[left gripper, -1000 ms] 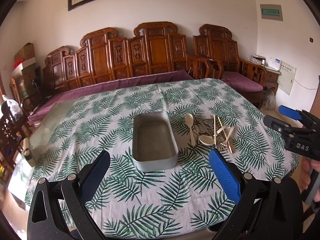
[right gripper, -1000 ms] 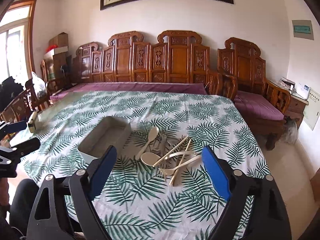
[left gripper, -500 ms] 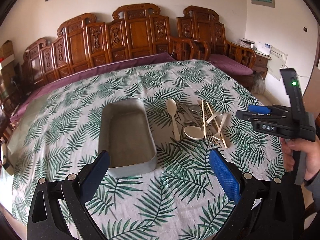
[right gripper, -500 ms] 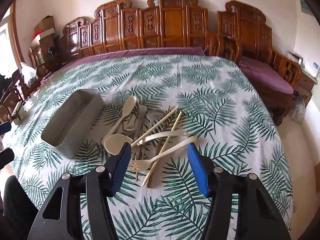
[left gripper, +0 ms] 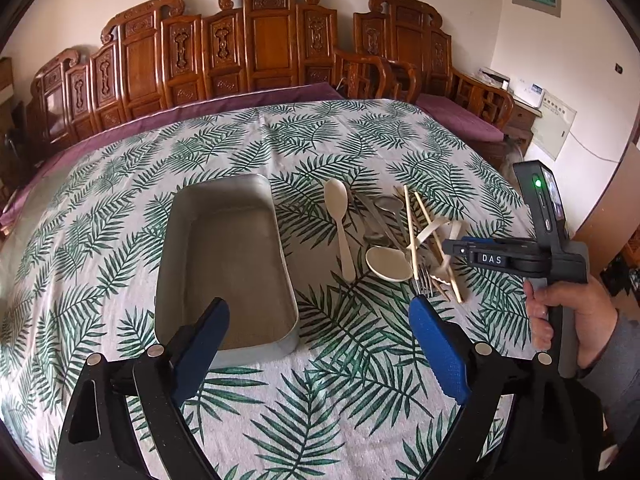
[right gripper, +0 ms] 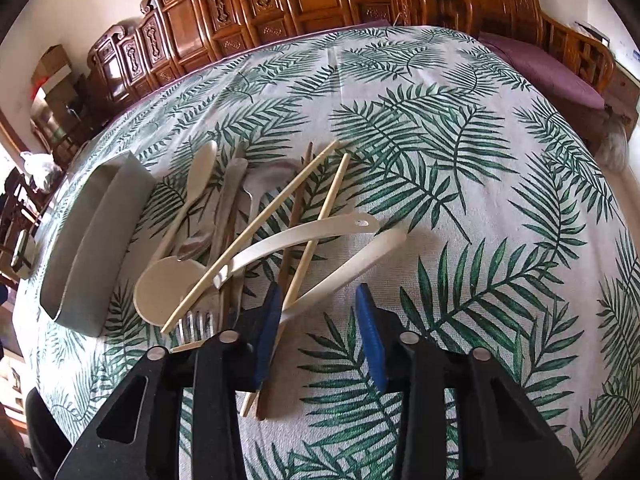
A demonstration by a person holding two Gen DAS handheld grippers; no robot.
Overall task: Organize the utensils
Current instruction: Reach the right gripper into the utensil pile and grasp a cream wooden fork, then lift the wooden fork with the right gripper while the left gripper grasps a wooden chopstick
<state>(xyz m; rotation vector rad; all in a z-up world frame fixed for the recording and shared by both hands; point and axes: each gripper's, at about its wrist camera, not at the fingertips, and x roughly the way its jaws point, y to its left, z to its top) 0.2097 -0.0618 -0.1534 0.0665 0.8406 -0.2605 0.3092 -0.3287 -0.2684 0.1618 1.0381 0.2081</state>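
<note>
Carved wooden bench seating (left gripper: pixel 264 40) lines the far wall, purple cushion (left gripper: pixel 460 120) along its seat.

Round surface under a palm-leaf tablecloth (left gripper: pixel 360 148) fills both views.

Grey metal tray (left gripper: pixel 224 256) — rectangular, rounded corners, nothing in it — sits on the cloth left of the utensil heap, near it but not touching.

Left gripper (left gripper: pixel 318 334): jaws spread wide and just beginning to close, nothing between them; it hangs over the near end of the tray and the bare cloth beside it.

Right gripper (right gripper: pixel 318 332): a person's hand (left gripper: pixel 568 320) in a grey sleeve holds its grip. It is tilted down over the near edge of the heap, jaws closing. The cream fork's handle (right gripper: pixel 352 260) runs up between the two blue pads; its head end is hidden behind the left pad, so contact there cannot be told. The right pad is clear of it.

Utensil heap, loose and criss-crossed on the cloth:
- cream ladle-type spoon (right gripper: pixel 168 288), bowl toward the tray, handle with a hole at its end crossing over the heap
- plain cream spoon (left gripper: pixel 340 216), nearest the tray
- pale chopsticks (right gripper: pixel 256 232) laid across the ladle
- one darker brown stick (right gripper: pixel 294 216)
- metal spoons (left gripper: pixel 388 206) and a metal fork (right gripper: pixel 196 324) — partly buried.
</note>
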